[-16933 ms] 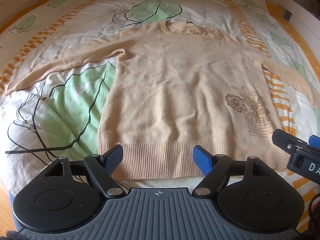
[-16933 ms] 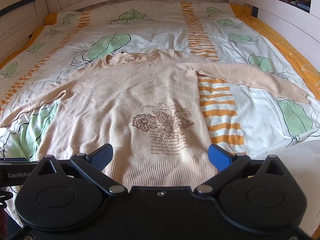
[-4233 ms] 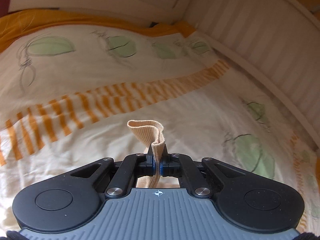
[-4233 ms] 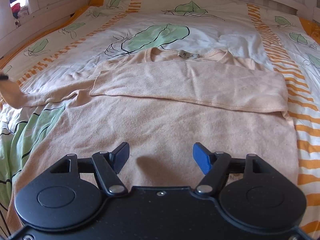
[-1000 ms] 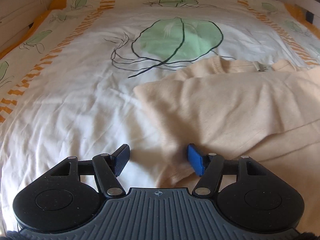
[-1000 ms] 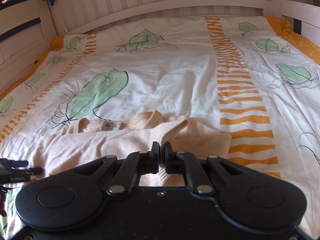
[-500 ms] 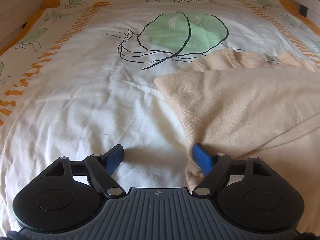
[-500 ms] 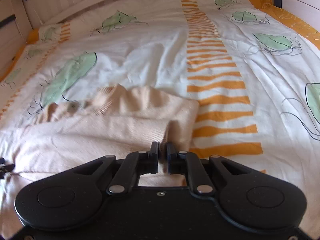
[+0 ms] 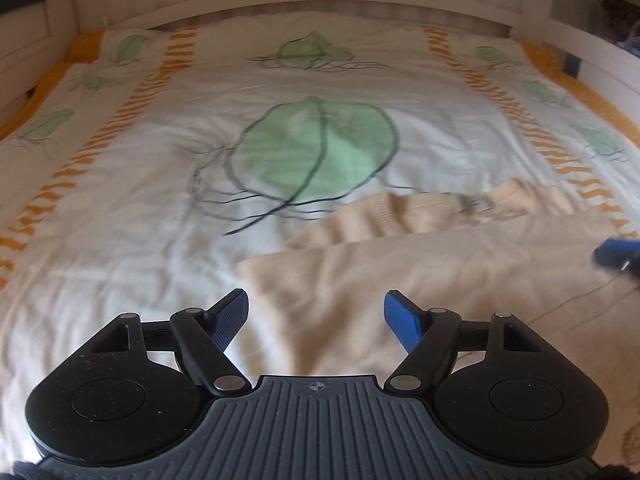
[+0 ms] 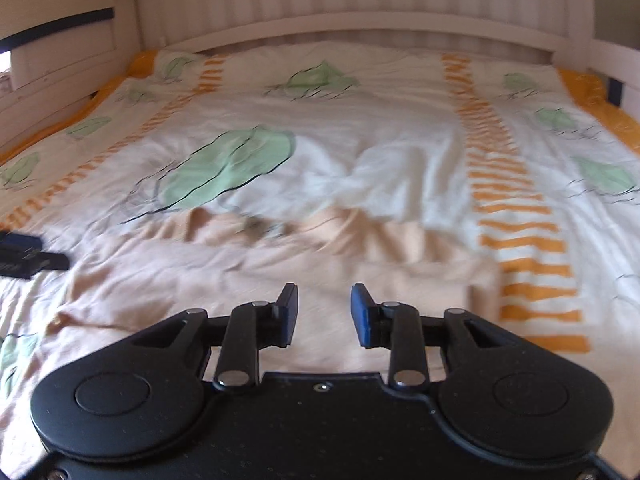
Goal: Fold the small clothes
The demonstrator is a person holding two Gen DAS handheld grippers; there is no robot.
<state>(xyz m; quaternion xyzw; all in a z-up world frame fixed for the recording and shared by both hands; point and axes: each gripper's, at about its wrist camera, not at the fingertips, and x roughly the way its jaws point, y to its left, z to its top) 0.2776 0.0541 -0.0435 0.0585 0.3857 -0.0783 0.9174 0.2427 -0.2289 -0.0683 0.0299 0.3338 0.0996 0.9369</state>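
Right gripper [image 10: 323,312] jaws newly released, left gripper [image 9: 316,318] jaws spread; beige sweater [image 9: 460,272] sleeves folded across.

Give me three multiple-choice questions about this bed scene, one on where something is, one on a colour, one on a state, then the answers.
1. Where does the sweater lie?
A. On the duvet
B. On the floor
C. Over the headboard

2. What colour are the duvet's stripes?
A. Blue
B. Orange
C. Red

3. How do the two grippers stand?
A. Both shut on cloth
B. Left open, right shut
C. Both open

Answers:
1 A, the beige knit is spread flat on the leaf-print cover.
2 B, orange dashes run down both sides.
3 C, the left gripper and the right gripper each show a gap between the pads with nothing held.
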